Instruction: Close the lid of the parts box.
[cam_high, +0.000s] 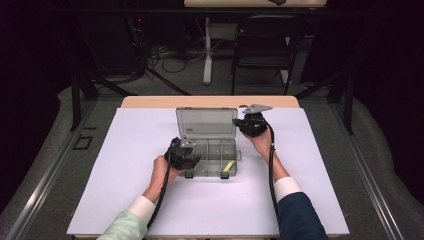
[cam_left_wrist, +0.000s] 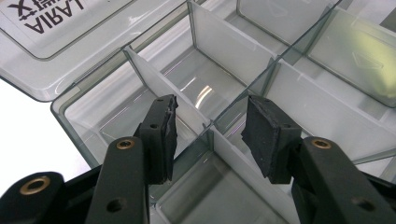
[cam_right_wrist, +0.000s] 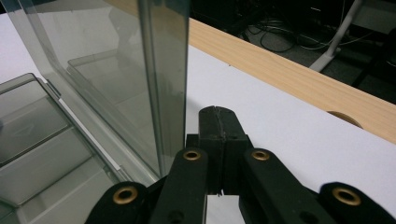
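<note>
The left gripper (cam_left_wrist: 210, 135) has its jaws spread apart, with nothing between the black pads (cam_left_wrist: 266, 135). Straight under the gap sits a white divider wall (cam_left_wrist: 163, 88) of the clear smoke-grey plastic compartment box (cam_left_wrist: 299, 93), and the jaws hang just above the box's near-left compartments. In the high view this gripper (cam_high: 182, 154) is over the box's front left corner (cam_high: 212, 155).

The right gripper (cam_right_wrist: 218, 135) has its jaws pressed together, pad against pad, gripping nothing. Just beside its left jaw rises the box's transparent hinged lid (cam_right_wrist: 121, 70), standing upright and open; whether the jaw touches the lid's edge I cannot tell. In the high view the right gripper (cam_high: 251, 125) sits at the right edge of the raised lid (cam_high: 206, 122).

A small yellow piece (cam_high: 228, 166) lies in the box's front right compartment, well away from both sets of jaws. The box rests on the white-covered table (cam_high: 125, 165).
</note>
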